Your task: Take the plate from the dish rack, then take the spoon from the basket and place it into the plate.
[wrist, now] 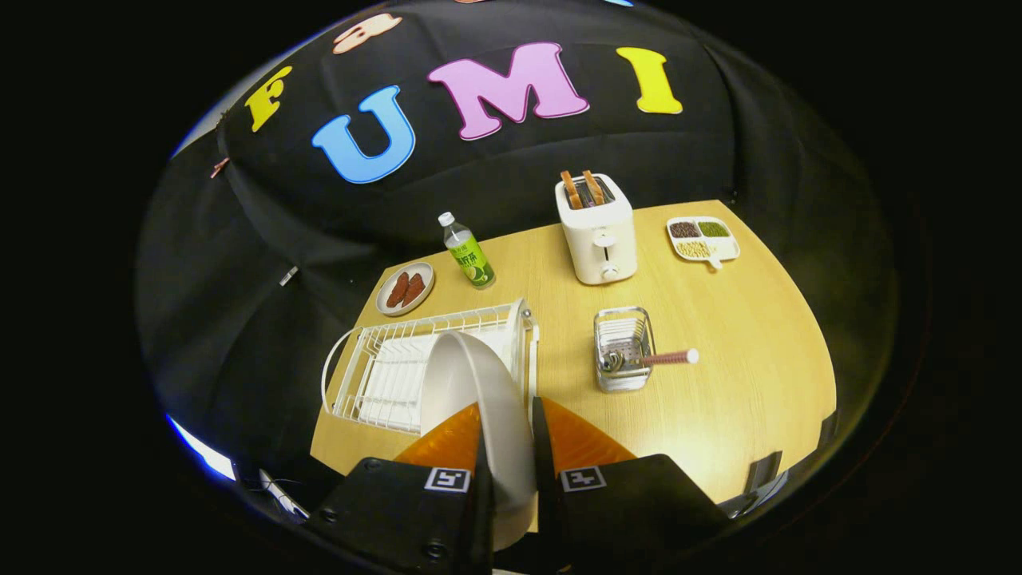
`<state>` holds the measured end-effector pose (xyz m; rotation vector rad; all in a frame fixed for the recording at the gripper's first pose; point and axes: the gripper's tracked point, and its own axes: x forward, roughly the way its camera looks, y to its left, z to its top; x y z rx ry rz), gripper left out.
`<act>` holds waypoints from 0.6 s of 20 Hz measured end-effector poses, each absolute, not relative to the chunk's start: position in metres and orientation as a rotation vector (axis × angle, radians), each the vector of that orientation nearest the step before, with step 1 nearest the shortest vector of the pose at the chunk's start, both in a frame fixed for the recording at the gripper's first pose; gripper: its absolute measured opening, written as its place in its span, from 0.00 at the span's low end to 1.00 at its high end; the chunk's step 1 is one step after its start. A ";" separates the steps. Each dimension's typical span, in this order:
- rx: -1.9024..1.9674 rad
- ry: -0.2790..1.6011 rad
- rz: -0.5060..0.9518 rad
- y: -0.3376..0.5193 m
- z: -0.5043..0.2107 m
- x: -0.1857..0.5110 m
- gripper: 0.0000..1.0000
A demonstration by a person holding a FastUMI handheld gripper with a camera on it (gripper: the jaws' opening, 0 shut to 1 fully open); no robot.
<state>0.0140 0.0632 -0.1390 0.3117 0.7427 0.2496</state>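
Observation:
A white plate (479, 399) stands on edge between my two fingers, and my gripper (509, 435) is shut on its rim. The plate is held above the near right corner of the white wire dish rack (399, 359), hiding part of it. To the right of the rack sits a small wire basket (623, 347) on the wooden table (742, 383). A spoon with a pink handle (667, 358) lies in the basket, its handle sticking out over the right side.
Beyond the rack are a small plate of brownish food (406, 288) and a green-labelled bottle (469, 251). A white toaster with two toast slices (597, 228) stands at the back, with a divided snack dish (703, 238) to its right.

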 end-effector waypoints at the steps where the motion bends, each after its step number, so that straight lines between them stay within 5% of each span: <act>1: 0.334 0.758 0.249 0.056 -0.145 0.000 0.26; 6: 0.482 0.826 0.197 0.007 -0.191 -0.045 0.26; 12: 0.492 0.824 0.099 -0.048 -0.254 -0.011 0.26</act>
